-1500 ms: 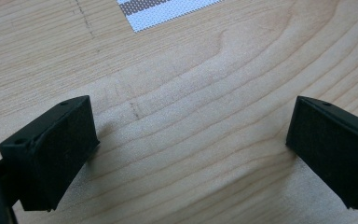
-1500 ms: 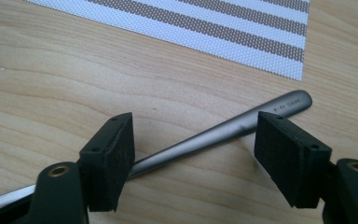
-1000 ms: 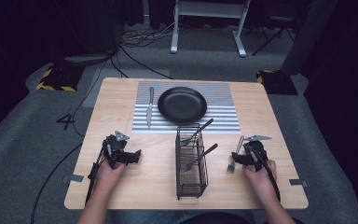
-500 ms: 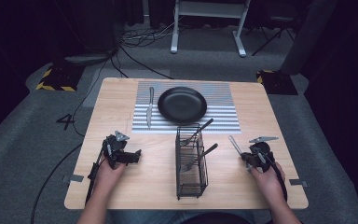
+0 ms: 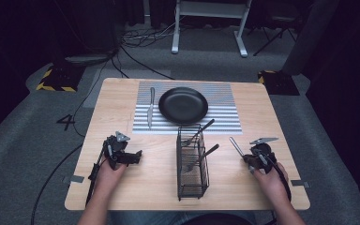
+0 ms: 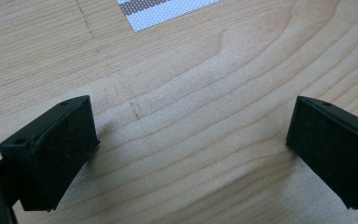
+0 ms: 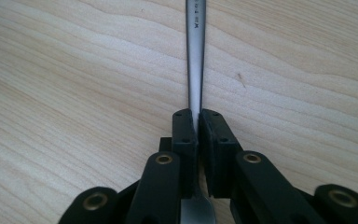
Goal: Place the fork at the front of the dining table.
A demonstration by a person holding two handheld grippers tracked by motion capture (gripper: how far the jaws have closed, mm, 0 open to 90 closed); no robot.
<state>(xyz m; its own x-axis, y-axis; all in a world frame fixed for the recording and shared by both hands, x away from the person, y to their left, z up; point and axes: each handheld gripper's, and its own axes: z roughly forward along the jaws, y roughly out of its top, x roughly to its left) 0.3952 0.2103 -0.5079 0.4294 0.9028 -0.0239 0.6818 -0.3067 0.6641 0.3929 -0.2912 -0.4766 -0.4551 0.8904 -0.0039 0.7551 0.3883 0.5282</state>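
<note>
We see a slim steel utensil (image 7: 195, 56) clamped in the right gripper (image 7: 198, 122).

Detail: it's a thin, flat metal piece w/ a plain polished handle; small stamped lettering near the far end, too small for us to read. Its handle runs straight out from the pads, over the wood table (image 7: 74, 70); a wider part peeks out behind the pads, so maybe a fork or spoon, we can't tell which. In the high view the utensil (image 5: 236, 146) angles up-left from the gripper (image 5: 249, 161), right of the wire caddy (image 5: 192, 164), apart from it.

Black plate (image 5: 183, 105), grey-white striped mat (image 5: 225, 115), black wire basket (image 5: 192, 164)
</note>
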